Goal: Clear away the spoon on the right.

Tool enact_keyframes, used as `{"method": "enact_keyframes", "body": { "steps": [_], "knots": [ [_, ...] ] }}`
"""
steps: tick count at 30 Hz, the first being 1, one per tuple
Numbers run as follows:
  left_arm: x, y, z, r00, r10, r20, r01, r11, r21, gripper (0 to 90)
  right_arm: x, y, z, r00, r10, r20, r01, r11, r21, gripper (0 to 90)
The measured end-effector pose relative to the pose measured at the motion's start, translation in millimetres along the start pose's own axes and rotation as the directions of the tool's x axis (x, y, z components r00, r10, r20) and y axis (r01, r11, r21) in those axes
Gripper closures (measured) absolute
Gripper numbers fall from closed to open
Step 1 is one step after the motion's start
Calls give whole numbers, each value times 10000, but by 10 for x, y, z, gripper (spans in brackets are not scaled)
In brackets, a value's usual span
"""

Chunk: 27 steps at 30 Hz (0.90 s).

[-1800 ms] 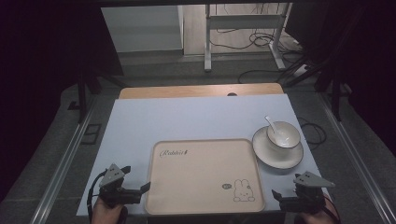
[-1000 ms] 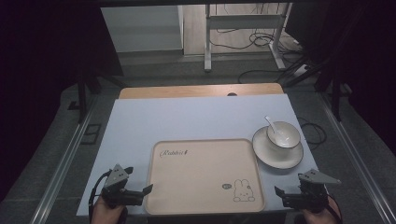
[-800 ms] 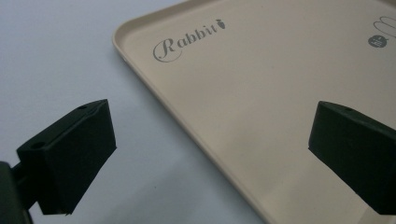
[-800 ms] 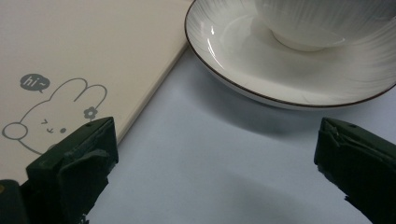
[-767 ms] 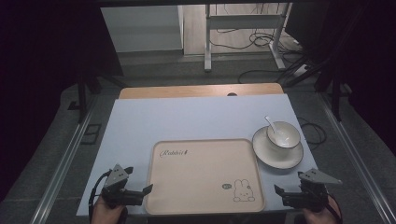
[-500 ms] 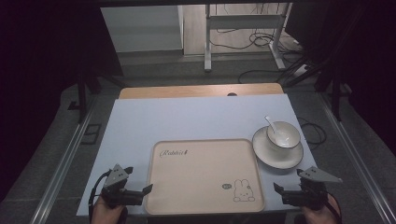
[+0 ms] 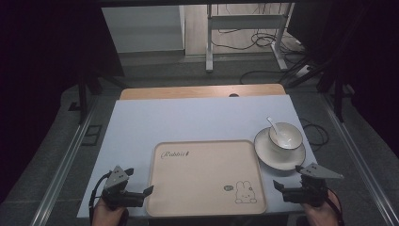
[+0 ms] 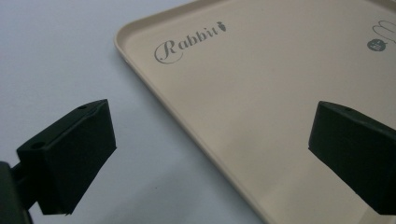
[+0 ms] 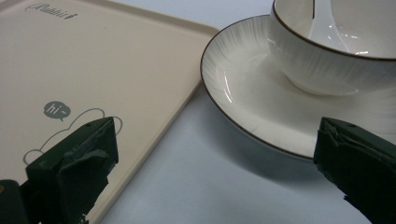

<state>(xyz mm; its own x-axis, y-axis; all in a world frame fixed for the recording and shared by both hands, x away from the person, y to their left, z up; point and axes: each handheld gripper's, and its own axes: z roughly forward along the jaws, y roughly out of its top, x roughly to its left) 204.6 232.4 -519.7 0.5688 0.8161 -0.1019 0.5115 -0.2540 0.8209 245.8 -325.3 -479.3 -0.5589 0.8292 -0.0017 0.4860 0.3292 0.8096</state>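
Note:
A beige tray point(image 7: 207, 176) printed with "Rabbit" and a bunny lies at the near middle of the table. To its right a white plate point(image 7: 263, 150) carries a white bowl point(image 7: 287, 139) with a white spoon point(image 7: 274, 126) in it. My left gripper point(image 7: 147, 195) sits at the tray's near left corner, open; in the left gripper view point(image 8: 212, 126) the tray's left rim point(image 8: 154, 95) runs between the jaws. My right gripper point(image 7: 278, 190) is open just off the tray's near right corner. In the right gripper view point(image 9: 215, 149) the tray's rim point(image 9: 180, 105) and the plate point(image 9: 243, 93) lie between the jaws, with the bowl point(image 9: 327, 60) beyond.
The table has a pale blue-white top point(image 7: 197, 117) with a wooden strip point(image 7: 202, 92) along its far edge. Metal rails point(image 7: 66, 160) run down both sides. Past the table a metal stand point(image 7: 209, 42) and cables point(image 7: 263, 42) are on the floor.
The right gripper has crept slightly forward beside the tray's corner. The left gripper has hardly moved. Both stay open.

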Motion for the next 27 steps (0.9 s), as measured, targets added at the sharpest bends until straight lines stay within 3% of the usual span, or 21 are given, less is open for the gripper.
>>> {"method": "enact_keyframes", "body": {
  "steps": [18,27],
  "knots": [
    [-1,-4,-8,10000,-53,-60,53,9999,-93,4,-119,306,86,10000,-37,-86,35,9996,-295,0],
    [-12,-4,-10,9999,33,-99,-34,10000,-92,7,-207,424,122,9993,125,-353,-129,9998,-126,23]
  ]
}}
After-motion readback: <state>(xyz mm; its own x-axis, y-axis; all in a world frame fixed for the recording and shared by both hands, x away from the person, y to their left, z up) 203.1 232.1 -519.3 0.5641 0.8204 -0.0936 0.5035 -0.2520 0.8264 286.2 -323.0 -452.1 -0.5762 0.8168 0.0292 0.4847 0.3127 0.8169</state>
